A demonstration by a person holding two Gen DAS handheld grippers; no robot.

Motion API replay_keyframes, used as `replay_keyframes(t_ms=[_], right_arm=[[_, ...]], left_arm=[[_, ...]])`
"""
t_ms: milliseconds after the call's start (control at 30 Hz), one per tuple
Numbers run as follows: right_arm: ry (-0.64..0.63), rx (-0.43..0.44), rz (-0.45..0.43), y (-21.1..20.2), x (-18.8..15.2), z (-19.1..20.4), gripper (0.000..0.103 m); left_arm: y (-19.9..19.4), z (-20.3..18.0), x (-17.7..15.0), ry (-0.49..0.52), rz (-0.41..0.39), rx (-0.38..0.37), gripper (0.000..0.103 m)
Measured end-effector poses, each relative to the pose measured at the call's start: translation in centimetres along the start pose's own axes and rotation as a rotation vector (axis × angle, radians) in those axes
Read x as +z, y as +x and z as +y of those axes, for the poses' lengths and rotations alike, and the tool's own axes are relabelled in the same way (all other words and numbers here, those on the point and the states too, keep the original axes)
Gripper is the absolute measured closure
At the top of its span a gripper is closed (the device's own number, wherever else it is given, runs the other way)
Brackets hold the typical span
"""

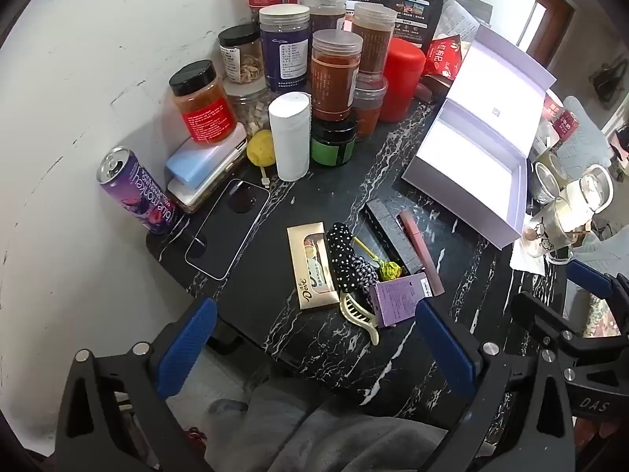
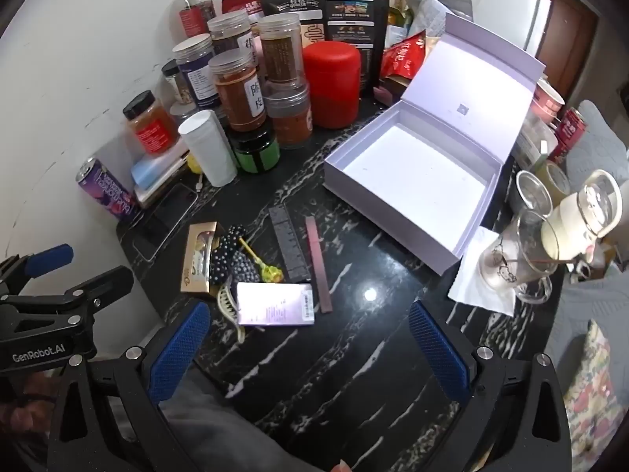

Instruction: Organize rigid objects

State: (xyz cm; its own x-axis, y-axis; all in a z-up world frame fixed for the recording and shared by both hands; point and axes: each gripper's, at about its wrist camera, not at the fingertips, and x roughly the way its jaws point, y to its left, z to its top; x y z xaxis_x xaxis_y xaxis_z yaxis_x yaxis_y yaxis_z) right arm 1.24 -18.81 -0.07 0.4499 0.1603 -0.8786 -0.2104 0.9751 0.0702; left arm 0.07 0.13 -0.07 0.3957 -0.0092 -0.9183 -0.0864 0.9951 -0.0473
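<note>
We are at the very start: both claws, the left claw [image 1: 314, 344] and the right claw [image 2: 310, 348], hang with jaws wide apart and nothing in them, above the near edge of the tabletop [image 2: 354, 354]. The small items lie bunched together: chocolate box [image 1: 313, 265], purple box [image 2: 275, 303], hair clip [image 1: 359, 312], dark ruler [image 2: 289, 244], pink tube [image 2: 318, 263]. Next, we judge, one goes into the open white box [image 2: 409, 181]; the glasses [image 2: 519, 251] beside it crowd the right

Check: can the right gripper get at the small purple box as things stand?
Probably yes. The right gripper is open and empty above the table; the small purple box lies just ahead with nothing on top, though the cream hair claw crowds one side.
</note>
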Motion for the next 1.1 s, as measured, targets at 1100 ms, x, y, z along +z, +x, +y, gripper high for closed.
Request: replay_keyframes(t_ms=[1100], right_arm=[[0.005,-0.058,-0.004,0.1,1.2,-0.4,0.000]], left_arm=[[0.4,-0.6,1.3,0.045,0.006,-0.007,0.000]])
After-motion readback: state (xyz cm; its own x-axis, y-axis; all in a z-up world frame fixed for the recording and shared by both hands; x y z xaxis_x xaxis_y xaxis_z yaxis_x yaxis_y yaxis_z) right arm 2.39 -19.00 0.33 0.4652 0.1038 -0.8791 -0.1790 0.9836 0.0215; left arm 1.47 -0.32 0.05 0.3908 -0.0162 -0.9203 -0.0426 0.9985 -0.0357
